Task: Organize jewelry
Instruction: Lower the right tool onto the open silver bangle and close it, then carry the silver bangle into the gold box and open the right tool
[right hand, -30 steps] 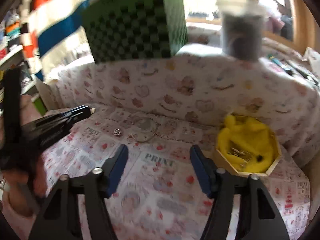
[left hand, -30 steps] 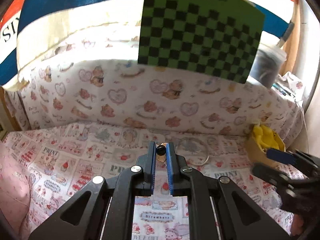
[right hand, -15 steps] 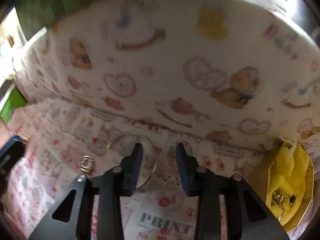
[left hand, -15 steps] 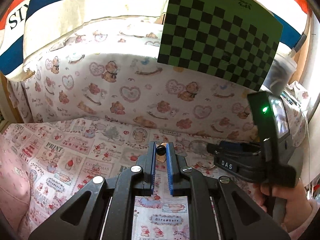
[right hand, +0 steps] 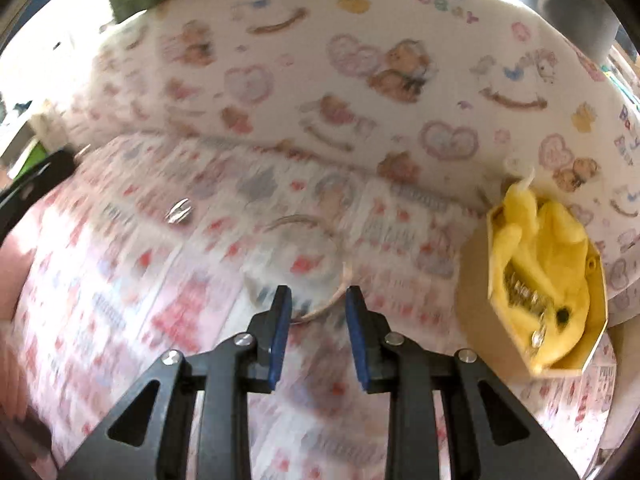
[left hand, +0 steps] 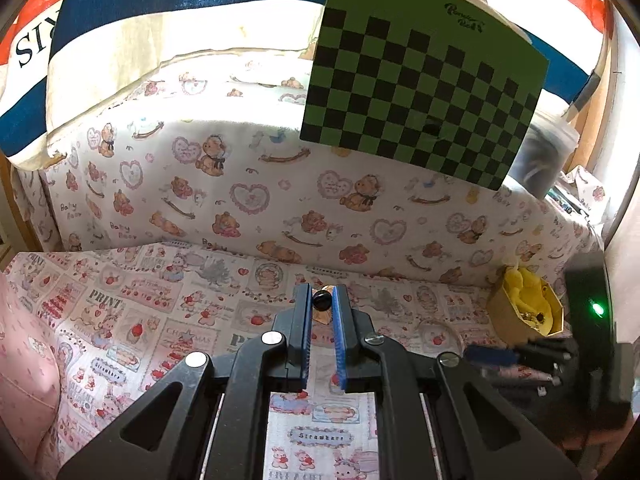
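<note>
L tongs (left hand: 321, 300) pinching small black bead pc (left hand: 321, 299), held above printed cloth (left hand: 120, 320). R tongs (right hand: 314, 300) part-spread, nothing gripped, bangle (right hand: 304, 268) rim betw tips, flat on cloth. Ring (right hand: 179, 212) left of bangle. Yellow-lined box (right hand: 532, 280) right.

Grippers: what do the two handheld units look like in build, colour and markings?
Both the left gripper and right gripper share a black plastic frame with triangular cut-outs, silver screws at the pivots, and two straight fingers faced with ribbed blue pads. From the left view, the right unit's black body carries a lit green indicator light.
</note>
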### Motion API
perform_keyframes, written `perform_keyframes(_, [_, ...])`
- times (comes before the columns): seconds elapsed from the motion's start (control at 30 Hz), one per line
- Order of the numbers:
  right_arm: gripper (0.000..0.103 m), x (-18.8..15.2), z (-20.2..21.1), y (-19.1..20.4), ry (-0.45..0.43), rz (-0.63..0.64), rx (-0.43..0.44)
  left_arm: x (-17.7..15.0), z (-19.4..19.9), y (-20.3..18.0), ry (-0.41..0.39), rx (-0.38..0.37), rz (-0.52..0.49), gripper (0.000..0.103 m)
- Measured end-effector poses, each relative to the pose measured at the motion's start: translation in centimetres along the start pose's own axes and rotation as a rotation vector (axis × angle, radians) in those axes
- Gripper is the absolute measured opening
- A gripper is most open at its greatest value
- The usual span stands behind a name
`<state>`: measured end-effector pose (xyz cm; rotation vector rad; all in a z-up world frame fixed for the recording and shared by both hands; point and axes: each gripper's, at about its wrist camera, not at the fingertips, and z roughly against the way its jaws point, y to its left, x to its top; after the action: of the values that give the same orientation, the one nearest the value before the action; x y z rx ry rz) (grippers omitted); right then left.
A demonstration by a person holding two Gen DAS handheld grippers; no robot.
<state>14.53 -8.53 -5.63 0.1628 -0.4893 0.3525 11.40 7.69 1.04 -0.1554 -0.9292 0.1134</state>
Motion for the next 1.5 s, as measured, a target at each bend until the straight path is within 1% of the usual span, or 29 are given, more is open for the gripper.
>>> perform_keyframes(0.03, [0.027,-0.2,0.3,0.5,0.003,0.023,0.025,0.0,0.1,0.0,-0.001,-0.001,-0.001,0.009])
perform_keyframes(0.07, [0.028,-0.4,0.7,1.0,-0.008,0.039,0.023,0.0,0.2,-0.1,-0.003,-0.002,-0.002,0.009])
perform_keyframes(0.1, [0.035,-0.4,1.1,1.4,-0.027,0.049,0.013,0.0,0.3,-0.1,-0.004,-0.001,-0.003,0.009])
perform_keyframes(0.13, [0.044,-0.4,1.6,1.7,-0.057,0.063,-0.003,0.0,0.3,-0.1,-0.005,0.000,-0.003,0.009])
perform_keyframes(0.17, [0.068,-0.4,1.8,1.9,-0.079,0.071,-0.022,0.0,0.3,-0.1,-0.005,0.000,-0.003,0.009])
perform_keyframes(0.2, [0.078,0.0,1.9,2.2,-0.101,0.077,-0.042,0.0,0.4,-0.1,-0.006,0.000,-0.002,0.009])
perform_keyframes(0.23, [0.078,0.2,1.7,2.1,-0.106,0.079,-0.046,0.0,0.3,-0.1,-0.006,0.001,0.001,0.009])
perform_keyframes(0.33, [0.078,1.3,-0.4,1.0,-0.048,0.052,-0.030,0.0,0.4,-0.2,-0.010,0.007,0.001,0.009])
perform_keyframes(0.37, [0.078,1.9,-1.1,0.0,-0.031,0.041,-0.028,0.0,0.4,-0.2,-0.011,0.011,0.000,0.009])
perform_keyframes(0.43, [0.078,1.7,-1.8,-1.0,-0.016,0.035,-0.019,0.0,0.3,-0.2,-0.006,0.020,-0.003,0.009])
perform_keyframes(0.57, [0.077,2.0,-2.7,-0.4,-0.042,0.070,-0.035,-0.1,-0.3,-0.2,0.007,0.030,-0.011,0.009])
perform_keyframes(0.63, [0.067,1.9,-3.2,-0.2,-0.062,0.076,-0.057,-0.2,-0.4,-0.2,0.011,0.033,-0.013,0.009])
perform_keyframes(0.67, [0.060,1.9,-3.2,0.1,-0.065,0.077,-0.067,-0.2,-0.4,-0.2,0.012,0.033,-0.014,0.009])
perform_keyframes(0.8, [0.060,0.5,-2.4,-0.1,-0.088,0.061,-0.059,-0.3,-0.3,-0.3,0.006,0.037,-0.021,0.009])
perform_keyframes(0.87, [0.060,-1.0,-0.6,-0.9,-0.122,0.035,-0.046,-0.4,-0.3,-0.4,0.002,0.042,-0.027,0.009])
perform_keyframes(0.97, [0.060,-2.9,2.0,-1.5,-0.164,0.010,0.015,-0.6,-0.2,-0.9,0.004,0.037,-0.038,0.009])
perform_keyframes(1.03, [0.060,-3.5,3.7,-2.1,-0.200,0.003,0.047,-0.8,-0.2,-1.4,0.006,0.030,-0.056,0.009])
perform_keyframes(1.1, [0.060,-4.4,5.6,-3.0,-0.254,-0.020,0.080,-0.9,-0.1,-2.1,0.003,0.026,-0.099,0.009])
perform_keyframes(1.17, [0.060,-5.2,7.5,-4.4,-0.322,-0.058,0.110,-0.9,0.0,-2.0,-0.007,0.033,-0.105,0.009])
perform_keyframes(1.23, [0.060,-5.2,8.4,-5.4,-0.374,-0.094,0.118,-0.9,-0.2,-1.7,0.003,0.033,-0.094,0.009])
perform_keyframes(1.27, [0.060,-5.4,9.1,-6.6,-0.399,-0.126,0.120,-0.9,-0.3,-1.6,0.008,0.028,-0.086,0.009])
perform_keyframes(1.3, [0.060,-5.3,9.6,-7.2,-0.407,-0.144,0.120,-0.8,-0.3,-1.5,0.010,0.024,-0.081,0.009])
perform_keyframes(1.33, [0.060,-5.0,9.9,-8.1,-0.419,-0.160,0.120,-0.8,-0.1,-1.5,0.007,0.021,-0.080,0.009])
perform_keyframes(1.37, [0.060,-5.1,10.6,-9.4,-0.452,-0.186,0.110,-0.8,0.1,-1.7,-0.001,0.019,-0.084,0.009])
perform_keyframes(1.43, [0.060,-5.0,10.9,-11.4,-0.489,-0.223,0.078,-0.7,0.8,-2.3,-0.017,0.012,-0.100,0.009])
perform_keyframes(1.5, [0.060,-4.8,10.9,-13.3,-0.513,-0.265,0.077,-0.7,1.5,-3.2,-0.029,-0.007,-0.115,0.009])
